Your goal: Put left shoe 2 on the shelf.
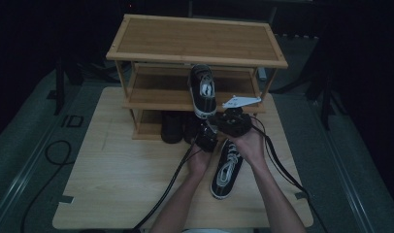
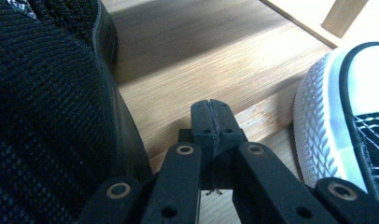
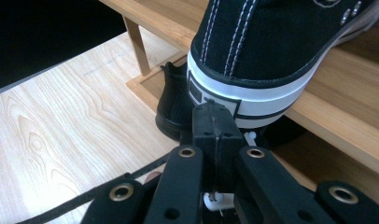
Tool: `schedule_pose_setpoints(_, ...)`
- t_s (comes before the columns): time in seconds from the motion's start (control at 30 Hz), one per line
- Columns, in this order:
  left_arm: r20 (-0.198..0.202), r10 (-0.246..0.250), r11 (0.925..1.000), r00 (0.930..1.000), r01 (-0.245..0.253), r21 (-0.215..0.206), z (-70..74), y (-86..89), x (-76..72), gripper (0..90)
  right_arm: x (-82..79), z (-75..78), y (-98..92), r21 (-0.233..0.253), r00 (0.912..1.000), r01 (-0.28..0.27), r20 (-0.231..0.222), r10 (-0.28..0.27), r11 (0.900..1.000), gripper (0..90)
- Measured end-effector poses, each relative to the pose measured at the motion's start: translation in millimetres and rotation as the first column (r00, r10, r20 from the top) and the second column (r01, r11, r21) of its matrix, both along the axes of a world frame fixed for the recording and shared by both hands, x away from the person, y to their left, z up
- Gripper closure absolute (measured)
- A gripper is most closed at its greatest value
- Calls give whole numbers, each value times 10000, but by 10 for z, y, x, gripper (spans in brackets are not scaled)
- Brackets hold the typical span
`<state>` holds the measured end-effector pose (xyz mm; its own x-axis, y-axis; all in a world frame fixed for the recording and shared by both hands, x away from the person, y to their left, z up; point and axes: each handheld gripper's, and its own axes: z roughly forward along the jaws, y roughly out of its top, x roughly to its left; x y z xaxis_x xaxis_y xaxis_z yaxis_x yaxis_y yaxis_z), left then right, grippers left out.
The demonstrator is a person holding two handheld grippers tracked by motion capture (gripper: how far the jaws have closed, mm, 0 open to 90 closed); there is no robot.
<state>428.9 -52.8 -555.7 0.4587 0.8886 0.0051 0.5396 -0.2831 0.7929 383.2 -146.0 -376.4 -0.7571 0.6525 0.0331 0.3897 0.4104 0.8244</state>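
A black-and-white sneaker (image 1: 203,90) lies on the middle shelf of a bamboo shoe rack (image 1: 197,40), its heel (image 3: 253,79) hanging over the front edge. Its mate (image 1: 228,168) lies on the table, toe toward me. My right gripper (image 1: 223,118) is shut, its tips (image 3: 214,116) right at the overhanging heel; I cannot tell whether they touch. My left gripper (image 1: 203,132) is shut with nothing in it, low at the bottom shelf (image 2: 201,60). Its jaws (image 2: 211,119) sit between a black knit shoe (image 2: 43,107) and a sneaker toe (image 2: 327,126).
Dark shoes (image 1: 172,127) stand on the rack's bottom shelf. The rack's top shelf is bare. Black cables (image 1: 168,189) trail from both grippers across the light wood table (image 1: 112,184). Beyond the table lies dark floor with a loose cable (image 1: 52,153).
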Motion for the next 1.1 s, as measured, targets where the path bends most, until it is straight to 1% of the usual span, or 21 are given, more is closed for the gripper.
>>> schedule_pose_setpoints(0.07, -10, -38, 10000, 10000, 38, 39, 2, 5, 2, 900, 17, 1, 30, -94, 10000, 15, 82, -14, 10000, 900)
schedule_pose_setpoints(0.13, 7, -57, 10000, 10000, 57, 36, 1, 8, 3, 900, 46, -9, 36, -106, 10000, 66, 64, -65, 9999, 900)
schedule_pose_setpoints(0.2, 14, -44, 10000, 10000, 44, 33, 0, 5, 1, 900, 82, -21, 29, -216, 9995, 283, 124, -280, 9994, 900)
schedule_pose_setpoints(0.27, 23, -47, 10000, 10000, 47, 56, 0, 6, 0, 900, 124, -18, 12, -171, 9992, 403, 89, -402, 9990, 900)
schedule_pose_setpoints(0.4, 27, -35, 10000, 10000, 34, 52, -1, 3, -1, 900, 169, -5, 10, -5, 9992, 402, 86, -402, 9992, 900)
schedule_pose_setpoints(0.47, 26, -21, 10000, 10000, 21, 77, 0, 2, -2, 900, 184, -11, 27, -104, 9990, 431, 119, -429, 9990, 900)
schedule_pose_setpoints(0.53, 0, -49, 9998, 10000, 49, 211, 4, 9, -3, 900, 199, -22, 49, -113, 9994, 343, 72, -342, 9993, 900)
schedule_pose_setpoints(0.57, 38, 2, 10000, 10000, -2, 57, -1, -2, -3, 900, 206, -27, 57, -94, 9994, 338, 63, -338, 9994, 900)
schedule_pose_setpoints(0.63, 27, 7, 10000, 10000, -7, 53, -1, -1, -2, 900, 232, -34, 66, -23, 9994, 339, 42, -338, 9994, 900)
schedule_pose_setpoints(0.67, 0, -38, 9999, 10000, 38, 149, 3, 7, -3, 900, 244, -40, 74, -131, 9988, 479, 144, -477, 9988, 900)
schedule_pose_setpoints(0.7, 6, -38, 9999, 10000, 37, 109, 2, 6, -3, 900, 263, -45, 73, -193, 9977, 630, 247, -625, 9978, 900)
schedule_pose_setpoints(0.77, 42, -12, 10000, 10000, 12, 42, -2, 0, -3, 900, 311, -51, 59, -211, 9955, 924, 235, -919, 9955, 900)
schedule_pose_setpoints(0.8, 52, -1, 10000, 10000, 1, 33, -4, -1, -5, 900, 331, -51, 54, -186, 9952, 960, 190, -956, 9952, 900)
schedule_pose_setpoints(0.9, 91, 30, 10000, 10000, -30, 54, -6, -3, -8, 900, 353, -49, 47, -123, 9963, 855, 88, -854, 9963, 900)
schedule_pose_setpoints(1.1, 95, 51, 10000, 9999, -51, 77, -6, -6, -11, 900, 365, -52, 68, -83, 9974, 722, 78, -721, 9974, 900)
